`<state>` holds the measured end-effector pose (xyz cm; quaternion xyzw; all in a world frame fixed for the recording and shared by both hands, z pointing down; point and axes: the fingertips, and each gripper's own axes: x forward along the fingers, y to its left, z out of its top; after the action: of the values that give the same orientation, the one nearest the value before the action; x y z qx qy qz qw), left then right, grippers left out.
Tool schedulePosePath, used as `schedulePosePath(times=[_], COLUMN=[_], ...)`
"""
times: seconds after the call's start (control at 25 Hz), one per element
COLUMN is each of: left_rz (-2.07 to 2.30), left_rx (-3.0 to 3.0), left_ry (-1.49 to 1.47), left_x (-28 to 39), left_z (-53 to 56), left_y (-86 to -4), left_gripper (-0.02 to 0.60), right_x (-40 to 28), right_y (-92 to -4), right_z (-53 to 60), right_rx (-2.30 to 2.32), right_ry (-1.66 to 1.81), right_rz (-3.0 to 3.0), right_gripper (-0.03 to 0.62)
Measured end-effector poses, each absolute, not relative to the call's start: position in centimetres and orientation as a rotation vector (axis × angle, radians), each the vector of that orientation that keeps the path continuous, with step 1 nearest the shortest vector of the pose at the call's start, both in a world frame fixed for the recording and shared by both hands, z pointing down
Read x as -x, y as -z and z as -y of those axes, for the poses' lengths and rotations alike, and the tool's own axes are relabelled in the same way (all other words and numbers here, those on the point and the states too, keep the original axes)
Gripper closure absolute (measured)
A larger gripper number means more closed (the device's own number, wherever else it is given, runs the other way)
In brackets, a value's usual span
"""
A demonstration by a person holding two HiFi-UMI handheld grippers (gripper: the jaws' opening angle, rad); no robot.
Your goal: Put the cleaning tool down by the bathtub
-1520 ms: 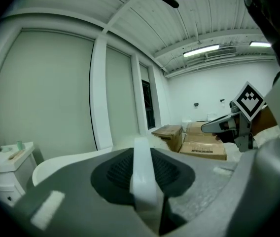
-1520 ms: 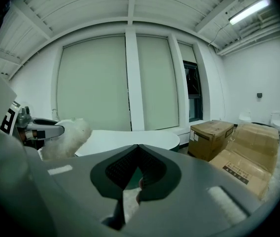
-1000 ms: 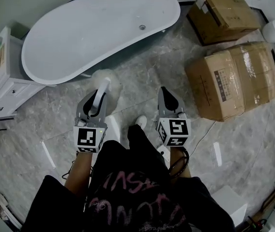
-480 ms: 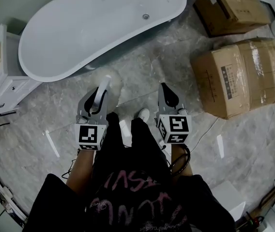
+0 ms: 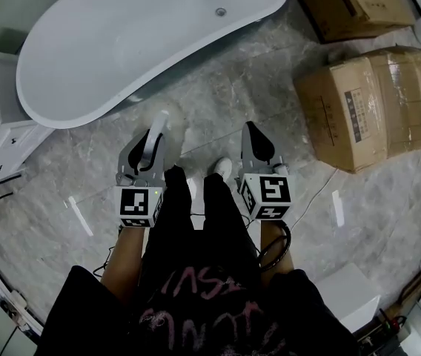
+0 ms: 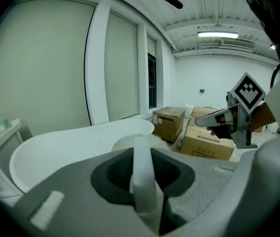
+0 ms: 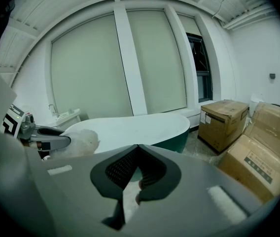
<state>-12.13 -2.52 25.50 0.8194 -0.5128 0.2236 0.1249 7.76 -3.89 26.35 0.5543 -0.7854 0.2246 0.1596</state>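
Duster (image 5: 164,123) is pinched by its handle in my left tool (image 5: 150,145), held above the floor (image 5: 229,87) near the bathtub (image 5: 121,43); my right tool (image 5: 258,144) is pressed together, empty. Nothing is set down yet; lowering and release remain.

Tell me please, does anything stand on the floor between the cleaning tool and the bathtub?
Nothing visible does. The left gripper holds the cleaning tool by its handle, and the marble floor between its fluffy head and the bathtub is bare. The cardboard boxes stand off to the right.
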Motion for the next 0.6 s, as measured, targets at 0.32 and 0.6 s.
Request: schedulePosePath(times=[0.32,0.6], left_rz=[1.466,1.437], left_rx=[-2.336,-2.302], left_ry=[-0.672,-0.693], left_x=[13.4,13.6], left_z=[3.7,4.4], left_y=[-30.3,-35.2], left_gripper=[0.502,0.502], right_x=[-7.5,-7.1], right_y=[-30.7,-35.3], right_z=[5.0,5.4], right_rx=[-1.609,-1.584], right_ry=[-0.689,-0.707], right_rz=[2.201,2.171], right_gripper=[0.58,0.58])
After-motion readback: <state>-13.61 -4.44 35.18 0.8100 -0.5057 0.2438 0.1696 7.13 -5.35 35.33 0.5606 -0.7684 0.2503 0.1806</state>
